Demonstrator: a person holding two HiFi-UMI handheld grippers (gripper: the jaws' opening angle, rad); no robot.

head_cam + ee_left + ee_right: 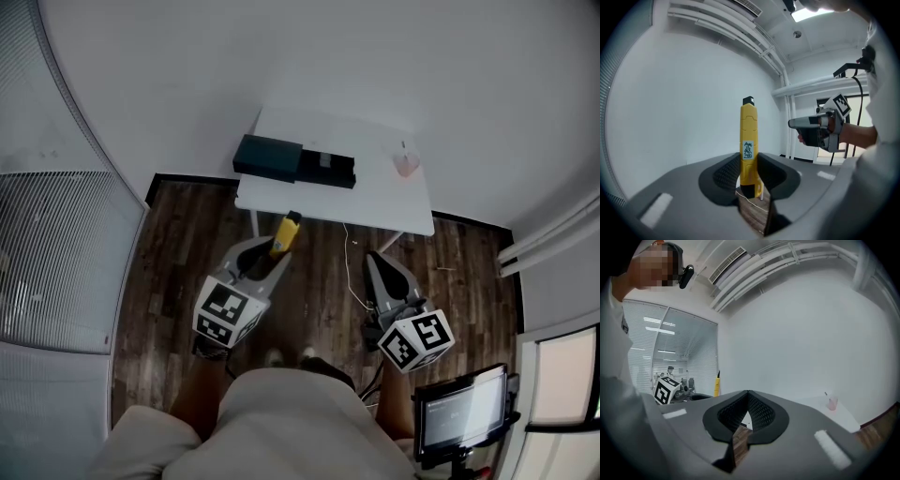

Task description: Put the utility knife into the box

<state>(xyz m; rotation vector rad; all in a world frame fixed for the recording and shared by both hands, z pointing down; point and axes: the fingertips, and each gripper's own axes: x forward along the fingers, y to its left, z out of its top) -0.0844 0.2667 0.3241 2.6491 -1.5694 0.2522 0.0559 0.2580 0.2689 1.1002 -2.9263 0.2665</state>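
Step in hand: carry phase. Pick-up is done, placement isn't.

- L side: left gripper point(269, 257) is clamped on the utility knife point(286, 232). In its own view, the left gripper point(749, 165) has both pads pressed on the lower yellow body. The utility knife point(748, 136) stands upright, black tip up, label facing the camera. Grip looks firm, w/ most of the body clear above the jaws.
- R side: right gripper point(374, 262) is empty. Its own view shows the right gripper point(748, 401) w/ jaws closed tip to tip and nothing between them. It is held low, off to the side.
- Target: box point(293, 162) lies on the white table point(375, 202), far-left part of the top. It appears open, w/ a shallow black tray part showing beside the darker part. Contents can't be made out.
- Also on the table: a small pink cup point(406, 164), well apart from the box.
- Position: knife is in the air over the wood floor point(319, 272), near the table's front edge, not yet over the box.

Next move, as judged:
- Reach fwd and slightly left over the table edge.
- Tilt the knife from upright to flat so it lines up w/ the tray's long side.
- Lower into the tray, then release.
- R gripper may need to steady the box if it slides.
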